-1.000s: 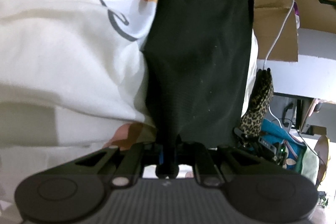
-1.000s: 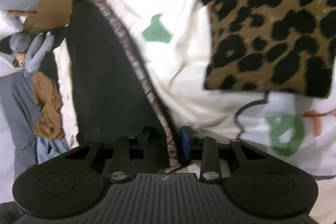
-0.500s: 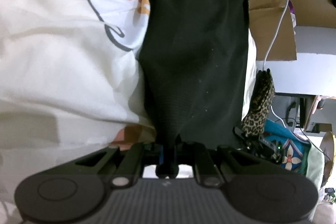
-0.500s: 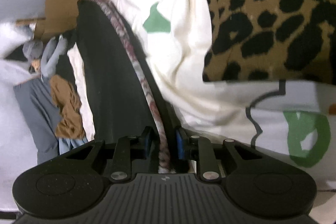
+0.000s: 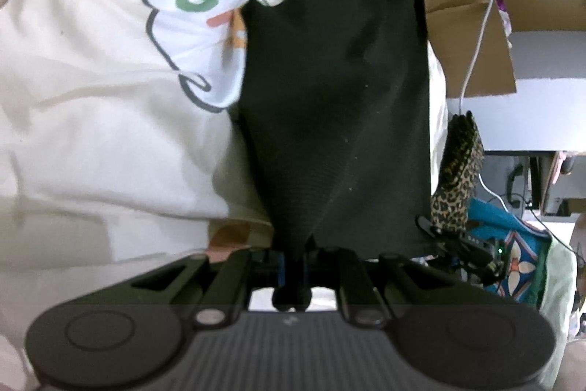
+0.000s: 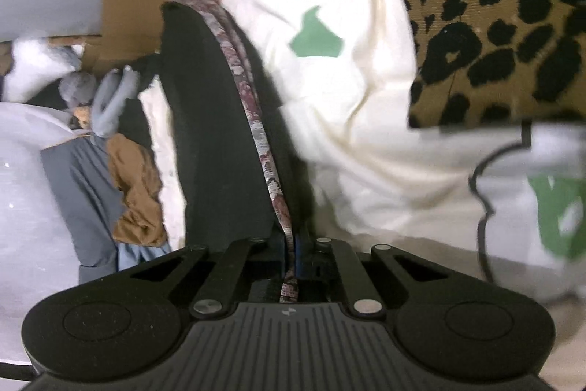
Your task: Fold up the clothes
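A black garment (image 5: 340,105) hangs stretched between both grippers above a cream sheet. My left gripper (image 5: 292,262) is shut on one bunched corner of it. In the right wrist view the same black garment (image 6: 219,149) shows a patterned maroon waistband (image 6: 256,120) along its edge, and my right gripper (image 6: 291,257) is shut on that band. Its far end is hidden behind the fabric.
The cream sheet (image 5: 95,120) with green and orange cartoon prints lies underneath. A leopard-print garment (image 6: 494,24) lies folded on it at the right. Grey, brown and white clothes (image 6: 99,149) are piled at the left. Cardboard (image 5: 465,10), a white cable (image 5: 476,35) and colourful fabric (image 5: 512,262) lie beyond.
The right gripper's jaws closed from a gap onto the waistband. Both grippers lifted and drew the black garment back over the sheet; the left grip stayed the same.
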The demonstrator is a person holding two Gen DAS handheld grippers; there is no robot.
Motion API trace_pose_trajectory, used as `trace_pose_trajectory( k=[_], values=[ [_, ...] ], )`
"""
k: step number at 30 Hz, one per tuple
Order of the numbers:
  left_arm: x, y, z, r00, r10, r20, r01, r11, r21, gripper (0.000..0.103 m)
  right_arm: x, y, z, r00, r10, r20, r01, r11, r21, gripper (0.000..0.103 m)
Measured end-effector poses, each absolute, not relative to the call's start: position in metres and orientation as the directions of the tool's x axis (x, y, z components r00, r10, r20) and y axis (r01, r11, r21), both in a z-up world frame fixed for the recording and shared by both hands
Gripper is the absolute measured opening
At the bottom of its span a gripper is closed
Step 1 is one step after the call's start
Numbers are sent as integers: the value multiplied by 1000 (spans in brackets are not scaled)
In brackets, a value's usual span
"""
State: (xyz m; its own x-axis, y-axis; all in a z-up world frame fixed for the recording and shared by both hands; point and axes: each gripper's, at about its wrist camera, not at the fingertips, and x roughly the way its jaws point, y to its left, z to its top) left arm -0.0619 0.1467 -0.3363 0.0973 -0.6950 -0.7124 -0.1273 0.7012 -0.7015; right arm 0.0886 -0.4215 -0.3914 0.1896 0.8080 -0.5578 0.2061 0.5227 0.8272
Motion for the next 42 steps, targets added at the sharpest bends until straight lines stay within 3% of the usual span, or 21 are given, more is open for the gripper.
trace_pose_trajectory(
  k=[14, 29, 31, 42],
  values=[
    [-71, 175, -295, 76, -640, -765, -111, 757, -644, 8, 25, -416, -370, 191, 849, -493, 152, 471, 869, 2],
    [-66, 167, -356, -29, -594, -804, -142, 799, -585, 8, 16, -417, -422, 78, 815, -574, 229, 546, 806, 5],
    [-66, 168, -360, -25, -599, -800, -158, 793, -589, 8, 17, -415, -425, 71, 816, -573, 232, 545, 805, 12],
    [-67, 169, -365, -3, -617, -787, -185, 773, -606, 8, 24, -396, -432, 15, 830, -557, 216, 542, 813, 12]
  ],
)
